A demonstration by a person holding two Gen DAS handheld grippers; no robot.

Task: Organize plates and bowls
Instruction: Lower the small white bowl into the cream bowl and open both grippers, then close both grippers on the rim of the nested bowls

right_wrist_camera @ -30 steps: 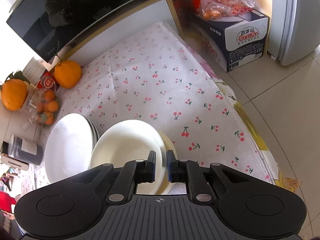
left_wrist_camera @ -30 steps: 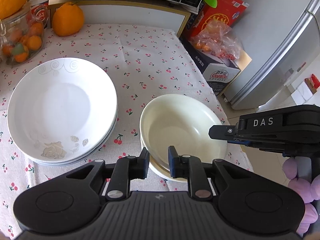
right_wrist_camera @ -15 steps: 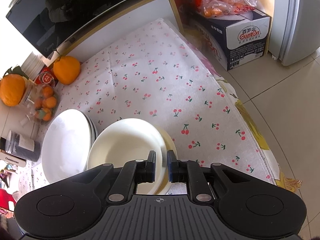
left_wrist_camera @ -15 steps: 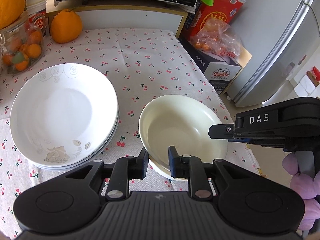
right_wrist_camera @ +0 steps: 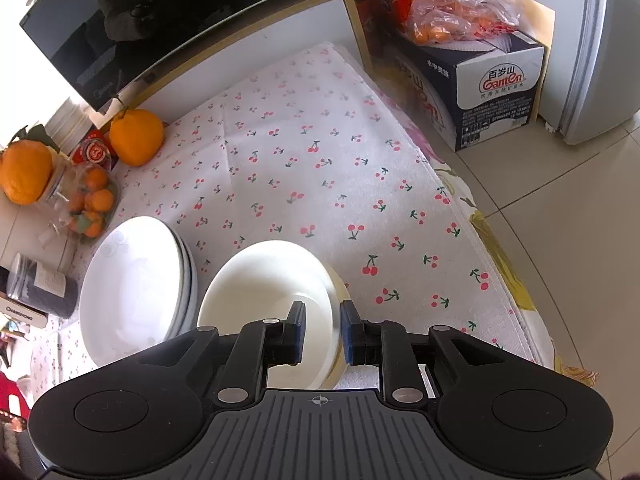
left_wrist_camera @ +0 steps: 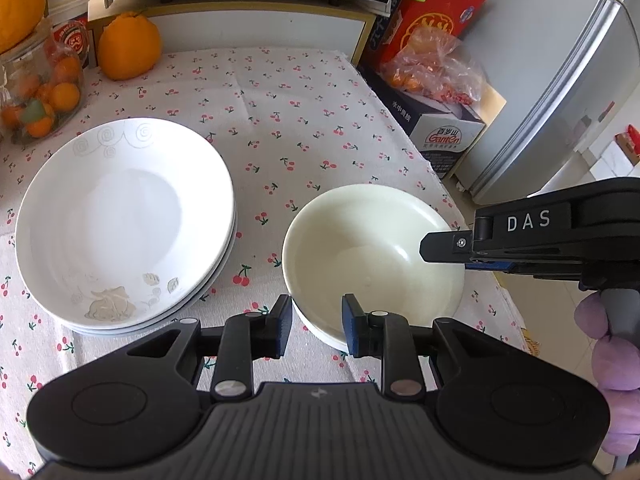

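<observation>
I have the right gripper [right_wrist_camera: 322, 334] straddling the rim of the cream bowl [left_wrist_camera: 372, 256], one finger inside and one outside, jaws parted with a visible gap to the wall, so it isn't pinching. The bowl sits nested in another near the table's right edge, just beside the stack of white plates [left_wrist_camera: 124, 220]. My left gripper [left_wrist_camera: 316, 330] hovers spread at the bowl's near rim, gripping nothing (I judge it's there to steady the stack).
</observation>
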